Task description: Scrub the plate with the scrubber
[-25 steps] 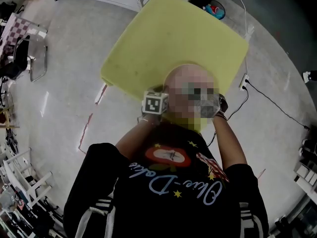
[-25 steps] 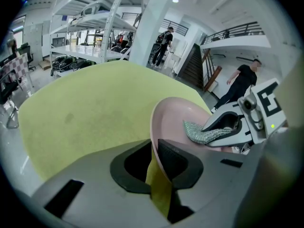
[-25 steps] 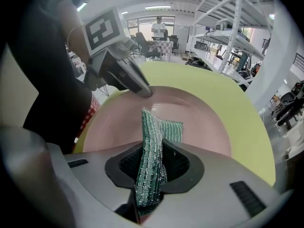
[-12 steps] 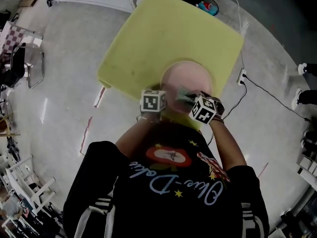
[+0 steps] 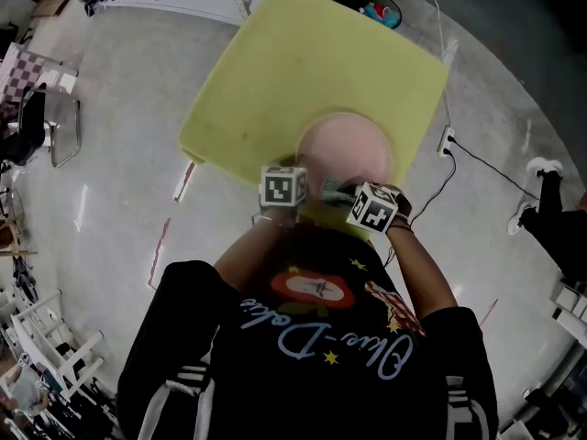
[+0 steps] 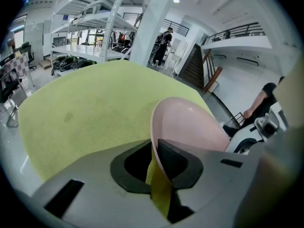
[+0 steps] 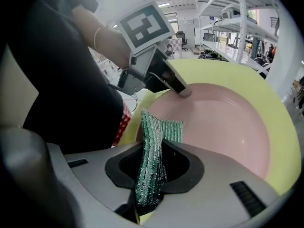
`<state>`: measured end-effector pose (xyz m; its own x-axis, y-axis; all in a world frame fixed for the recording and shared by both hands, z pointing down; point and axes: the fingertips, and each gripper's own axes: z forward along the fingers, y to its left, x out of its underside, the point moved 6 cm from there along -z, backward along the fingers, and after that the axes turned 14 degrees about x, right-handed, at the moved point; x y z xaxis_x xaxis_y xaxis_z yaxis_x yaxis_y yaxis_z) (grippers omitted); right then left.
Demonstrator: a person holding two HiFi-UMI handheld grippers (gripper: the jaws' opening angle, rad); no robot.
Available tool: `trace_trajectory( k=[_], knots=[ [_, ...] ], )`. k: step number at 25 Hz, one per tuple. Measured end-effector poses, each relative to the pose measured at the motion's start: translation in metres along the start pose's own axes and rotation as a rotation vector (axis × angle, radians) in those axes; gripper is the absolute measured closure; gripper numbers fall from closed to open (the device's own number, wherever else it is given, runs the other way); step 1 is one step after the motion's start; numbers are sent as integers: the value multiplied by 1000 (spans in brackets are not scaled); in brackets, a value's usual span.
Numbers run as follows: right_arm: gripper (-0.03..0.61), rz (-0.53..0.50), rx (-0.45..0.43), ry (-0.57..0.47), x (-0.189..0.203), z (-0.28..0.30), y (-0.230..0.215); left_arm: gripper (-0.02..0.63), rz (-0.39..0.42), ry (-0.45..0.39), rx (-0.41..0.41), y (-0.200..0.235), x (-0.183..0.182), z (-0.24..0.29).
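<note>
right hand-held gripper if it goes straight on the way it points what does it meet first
Probably the pink plate: the green scrubber in the right hand-held gripper points at its inner face, close ahead.

Clad in a black sweatshirt (image 5: pixel 312 365) with pale cursive lettering across the chest, a red-and-white oval patch, small yellow stars and white stripes down both sleeves. Thin bangle (image 7: pixel 97 38) on the left wrist. Left tool (image 6: pixel 156 167) and right tool (image 7: pixel 149 177) alike: smooth grey shells, dark oval recess round black ribbed jaws, black slots either side. Atop each, a white cube (image 5: pixel 284 187) printed with black square markers.
</note>
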<state>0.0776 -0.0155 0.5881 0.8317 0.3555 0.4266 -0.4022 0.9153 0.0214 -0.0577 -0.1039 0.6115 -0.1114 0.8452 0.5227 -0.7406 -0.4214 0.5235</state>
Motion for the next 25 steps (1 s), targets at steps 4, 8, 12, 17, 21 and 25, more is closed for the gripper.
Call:
trace_trajectory(
  k=[4, 8, 12, 17, 21, 25],
  knots=[
    [509, -13, 6, -12, 0, 0, -1, 578, 8, -11, 5, 0, -2, 2],
    [506, -34, 15, -42, 0, -5, -4, 578, 1, -15, 13, -5, -4, 1],
    [512, 44, 40, -111, -8, -19, -28, 578, -3, -16, 7, -3, -2, 1],
    [514, -51, 202, -140, -16, -32, -73, 578, 8, -33, 9, -5, -3, 3],
    [514, -231, 305, -122, -23, -30, -100, 578, -15, -26, -6, -6, -2, 2],
    [514, -308, 331, -122, -30, -22, -115, 578, -23, -23, -12, -8, -2, 1]
  ],
)
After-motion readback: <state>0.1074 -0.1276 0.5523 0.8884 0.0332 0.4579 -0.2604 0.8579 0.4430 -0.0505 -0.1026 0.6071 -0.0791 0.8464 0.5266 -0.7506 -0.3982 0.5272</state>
